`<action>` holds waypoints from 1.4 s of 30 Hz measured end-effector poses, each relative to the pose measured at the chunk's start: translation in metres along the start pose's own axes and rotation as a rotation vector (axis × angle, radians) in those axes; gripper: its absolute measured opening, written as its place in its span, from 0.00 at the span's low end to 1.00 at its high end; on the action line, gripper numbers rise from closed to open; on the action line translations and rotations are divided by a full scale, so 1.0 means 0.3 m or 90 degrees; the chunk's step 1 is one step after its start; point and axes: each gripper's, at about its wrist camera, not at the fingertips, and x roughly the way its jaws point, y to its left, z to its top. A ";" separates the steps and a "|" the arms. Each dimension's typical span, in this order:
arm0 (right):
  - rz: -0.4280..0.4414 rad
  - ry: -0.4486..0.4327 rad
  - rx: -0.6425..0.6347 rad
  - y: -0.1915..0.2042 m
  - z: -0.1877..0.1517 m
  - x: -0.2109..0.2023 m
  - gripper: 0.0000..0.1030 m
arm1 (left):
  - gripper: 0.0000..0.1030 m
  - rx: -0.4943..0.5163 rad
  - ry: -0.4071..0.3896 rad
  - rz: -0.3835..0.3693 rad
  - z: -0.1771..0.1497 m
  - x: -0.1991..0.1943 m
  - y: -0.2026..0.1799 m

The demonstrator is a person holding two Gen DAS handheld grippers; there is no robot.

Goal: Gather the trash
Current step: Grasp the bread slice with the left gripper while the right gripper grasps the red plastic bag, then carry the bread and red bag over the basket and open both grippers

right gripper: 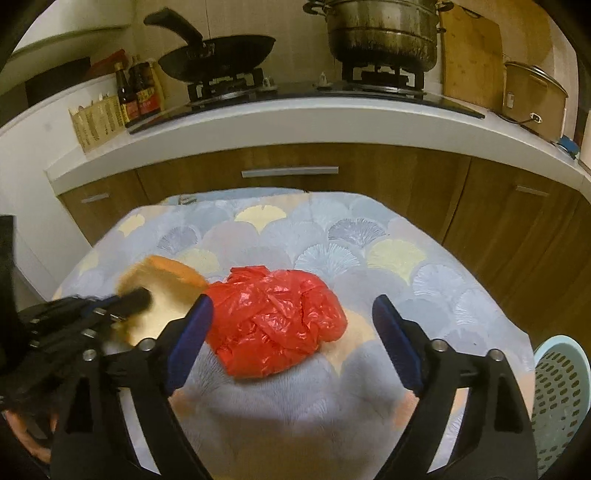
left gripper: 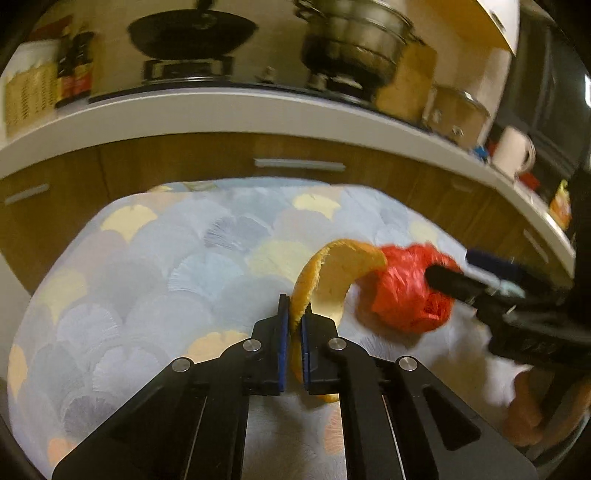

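A curled strip of orange peel (left gripper: 332, 273) sticks up from between the blue pads of my left gripper (left gripper: 294, 314), which is shut on its lower end. In the right wrist view the peel (right gripper: 166, 284) is blurred, with the left gripper (right gripper: 136, 295) in front of it. Just right of the peel, a crumpled red plastic bag (right gripper: 277, 325) lies on the patterned tablecloth (right gripper: 332, 236). My right gripper (right gripper: 291, 306) stands open and wide around the bag, its right finger well clear of it. From the left wrist view, the right gripper (left gripper: 461, 267) reaches in over the bag (left gripper: 402, 291).
A pale blue perforated basket (right gripper: 561, 387) stands off the table's right edge. Behind the table run wooden cabinets and a white counter (right gripper: 295, 125) with a black wok (right gripper: 221, 55), a steel pot (right gripper: 384, 33) and sauce bottles (right gripper: 136, 92). A hand (left gripper: 535, 410) holds the right gripper.
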 end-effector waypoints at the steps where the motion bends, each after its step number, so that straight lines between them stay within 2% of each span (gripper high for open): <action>1: 0.003 0.009 0.004 0.002 0.000 0.023 0.84 | 0.04 -0.016 -0.004 0.001 0.003 -0.004 0.016; 7: 0.018 0.042 0.011 0.026 -0.001 0.103 0.84 | 0.04 -0.073 0.007 -0.017 0.010 0.013 0.074; 8: 0.021 0.047 0.006 0.031 -0.002 0.110 0.76 | 0.04 -0.073 0.008 -0.019 0.011 0.013 0.073; 9: 0.027 0.048 0.002 0.036 -0.002 0.111 0.60 | 0.04 -0.073 0.008 -0.021 0.011 0.012 0.072; 10: 0.053 0.044 -0.001 0.041 -0.004 0.105 0.53 | 0.04 -0.073 0.009 -0.024 0.011 0.013 0.071; 12: 0.061 0.038 -0.005 0.051 -0.010 0.094 0.43 | 0.04 -0.079 0.013 -0.040 0.009 0.015 0.070; 14: 0.055 0.019 -0.009 0.055 -0.017 0.069 0.41 | 0.04 -0.078 0.012 -0.052 0.005 0.012 0.066; 19: 0.052 -0.026 0.030 0.002 -0.033 -0.038 0.40 | 0.04 -0.066 -0.008 -0.095 0.010 -0.019 0.026; 22: 0.029 -0.058 0.033 -0.037 -0.047 -0.142 0.40 | 0.04 -0.049 -0.013 -0.116 0.016 -0.043 -0.026; 28: -0.044 -0.100 0.033 -0.127 -0.090 -0.319 0.40 | 0.04 -0.008 -0.014 -0.157 0.023 -0.099 -0.185; 33: -0.078 -0.118 0.050 -0.208 -0.136 -0.426 0.40 | 0.04 0.031 -0.017 -0.180 0.026 -0.118 -0.324; 42: -0.155 -0.133 0.089 -0.398 -0.254 -0.594 0.40 | 0.04 0.098 0.005 -0.230 -0.014 -0.089 -0.618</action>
